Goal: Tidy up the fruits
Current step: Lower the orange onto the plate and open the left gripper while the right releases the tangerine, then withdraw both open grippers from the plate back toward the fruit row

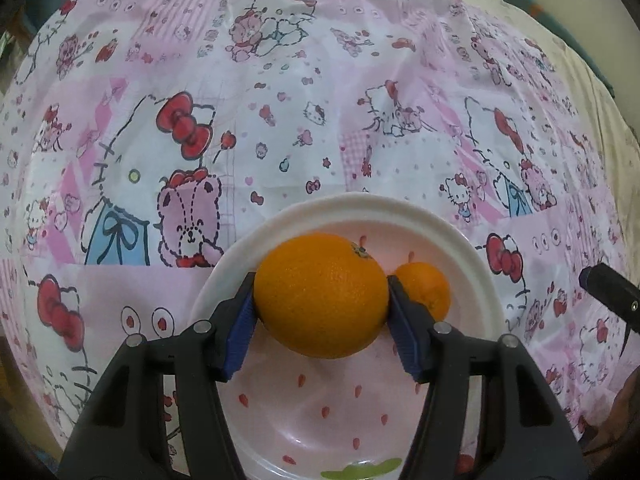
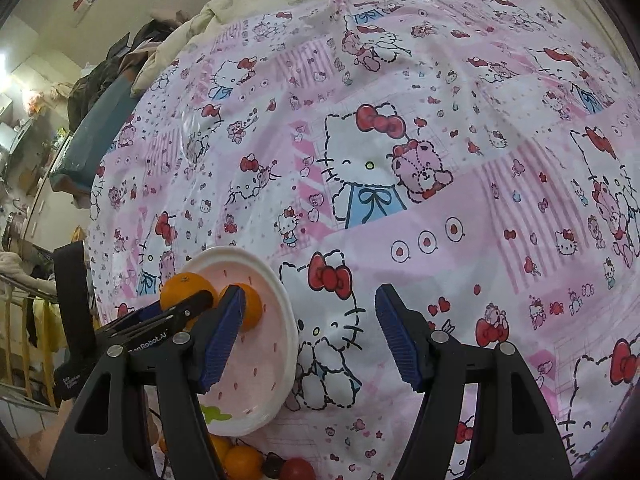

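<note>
My left gripper point(image 1: 322, 300) is shut on a large orange point(image 1: 322, 294) and holds it over a pink strawberry-print plate point(image 1: 340, 216). A smaller orange point(image 1: 424, 288) lies on the plate just right of it. In the right wrist view the plate point(image 2: 280, 280) is at lower left with the large orange point(image 2: 182, 290), the smaller orange point(image 2: 252, 306) and the left gripper point(image 2: 168, 316) on it. My right gripper point(image 2: 310, 332) is open and empty over the cloth, right of the plate.
A pink Hello Kitty cloth point(image 2: 400, 160) covers the bed. More fruit lies at the near edge below the plate: oranges point(image 2: 242, 460) and a red fruit point(image 2: 298, 469). Clutter and furniture stand off the bed's left side point(image 2: 40, 160). The right gripper's tip point(image 1: 612, 292) shows at far right.
</note>
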The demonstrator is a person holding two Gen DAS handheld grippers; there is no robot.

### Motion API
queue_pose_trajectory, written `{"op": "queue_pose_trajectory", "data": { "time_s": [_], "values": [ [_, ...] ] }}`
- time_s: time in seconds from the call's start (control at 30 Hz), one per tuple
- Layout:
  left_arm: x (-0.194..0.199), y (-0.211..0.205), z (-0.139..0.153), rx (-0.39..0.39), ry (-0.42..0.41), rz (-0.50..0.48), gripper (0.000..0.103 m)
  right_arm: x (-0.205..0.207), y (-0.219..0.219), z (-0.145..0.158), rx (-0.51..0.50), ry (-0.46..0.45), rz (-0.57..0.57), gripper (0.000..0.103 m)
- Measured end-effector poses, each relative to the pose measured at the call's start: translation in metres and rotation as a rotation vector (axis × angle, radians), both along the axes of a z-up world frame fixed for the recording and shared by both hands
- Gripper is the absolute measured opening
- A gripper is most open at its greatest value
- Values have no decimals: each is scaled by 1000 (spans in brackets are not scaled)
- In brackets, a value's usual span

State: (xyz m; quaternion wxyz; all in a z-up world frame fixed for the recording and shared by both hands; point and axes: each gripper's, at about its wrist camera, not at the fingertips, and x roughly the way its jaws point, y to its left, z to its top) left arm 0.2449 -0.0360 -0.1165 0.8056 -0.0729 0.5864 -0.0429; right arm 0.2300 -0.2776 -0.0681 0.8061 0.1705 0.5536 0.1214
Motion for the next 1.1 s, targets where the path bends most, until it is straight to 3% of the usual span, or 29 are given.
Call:
{"op": "queue_pose_trajectory", "data": {
  "time_s": [0.17, 0.3, 0.37, 0.67, 1.1],
  "values": [
    [-1, -4, 1, 26, -3, -25, 61, 1, 1, 0, 1, 4, 6, 70],
    [-4, -3, 5, 43, -22, -30, 88, -1, 4, 2, -6, -3, 18, 70],
    [-6, -3, 7, 42, -26, -32, 91, -2, 5, 3, -9, -5, 21, 70],
    [-21, 5, 27, 42, -65, -16, 91, -14, 18, 13, -36, -29, 78, 70],
    [-85, 36, 88, 95, -189, 82, 91, -65, 19, 32, -5, -81, 114, 72]
  ]
}}
